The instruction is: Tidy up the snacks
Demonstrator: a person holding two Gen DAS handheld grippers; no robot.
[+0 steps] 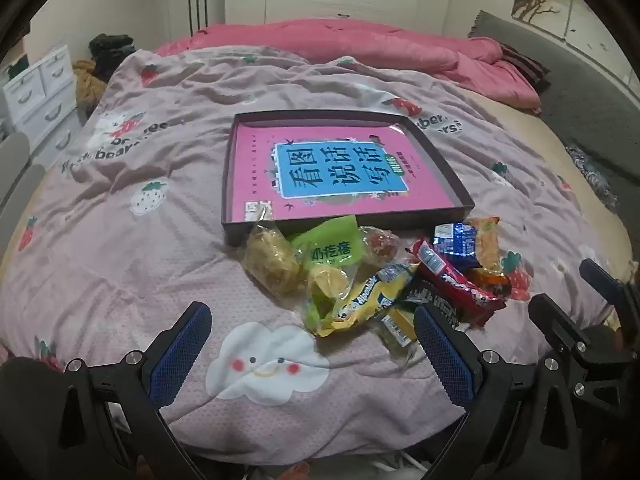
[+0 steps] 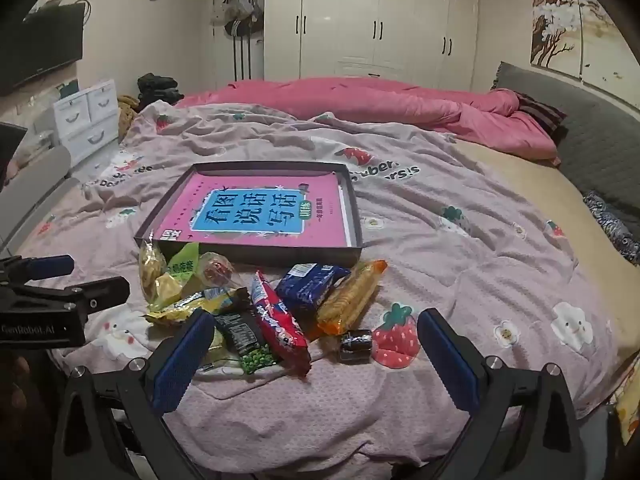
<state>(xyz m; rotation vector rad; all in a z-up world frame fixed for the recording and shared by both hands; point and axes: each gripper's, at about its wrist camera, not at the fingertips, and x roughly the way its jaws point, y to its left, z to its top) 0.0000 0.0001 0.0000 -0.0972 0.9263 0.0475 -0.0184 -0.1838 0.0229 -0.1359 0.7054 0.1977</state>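
A shallow dark box [image 1: 236, 168] [image 2: 256, 254] lies on the bed with a pink book [image 1: 340, 168] [image 2: 260, 212] inside. In front of it lies a heap of snack packets: a green bag [image 1: 332, 248] [image 2: 180, 268], a yellow packet [image 1: 368, 296], a red packet [image 1: 456, 280] [image 2: 280, 320], a blue packet [image 1: 456, 240] [image 2: 308, 284] and an orange cracker pack [image 2: 352, 296]. My left gripper [image 1: 312, 328] is open, just short of the heap. My right gripper [image 2: 316, 334] is open too, low over the near packets. Nothing is held.
The pink quilt [image 1: 140, 260] with strawberry and cloud prints covers the bed; a rolled pink duvet [image 2: 380, 104] lies at the far side. White drawers [image 2: 88, 116] stand left, wardrobes [image 2: 372, 20] behind. A small dark roll [image 2: 356, 344] lies beside the heap.
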